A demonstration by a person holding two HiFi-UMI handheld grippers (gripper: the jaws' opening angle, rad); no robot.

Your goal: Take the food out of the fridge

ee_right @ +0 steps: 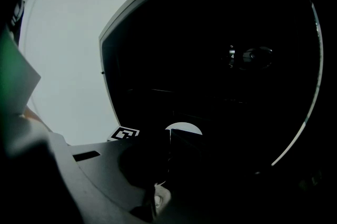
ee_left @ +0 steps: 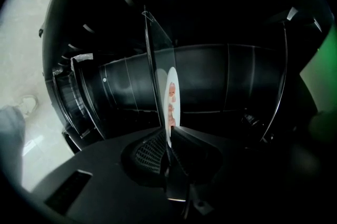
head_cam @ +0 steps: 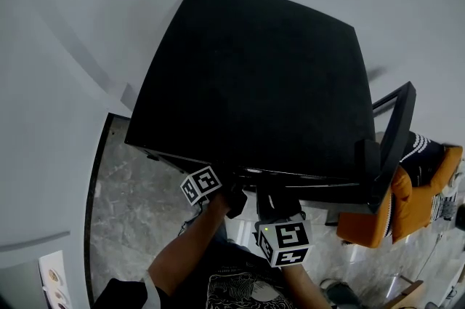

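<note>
A black fridge [head_cam: 254, 82] fills the head view, its door [head_cam: 396, 133] swung open at the right. Both grippers reach in under its front edge: left gripper [head_cam: 234, 200], right gripper [head_cam: 272, 204]. In the left gripper view a white plate [ee_left: 172, 96] with pinkish food on it shows edge-on, and my left gripper [ee_left: 168, 136] is shut on its near rim. In the right gripper view my right gripper [ee_right: 169, 136] has its jaws together in the dark. The plate [ee_right: 183, 126] shows as a white arc just beyond them; whether they touch is hidden.
A clear glass shelf [ee_left: 152, 54] runs through the ribbed dark fridge interior. An orange seat [head_cam: 407, 206] stands right of the open door. Grey marble floor [head_cam: 138, 206] lies to the left, with a pale wall [head_cam: 73, 24] behind the fridge.
</note>
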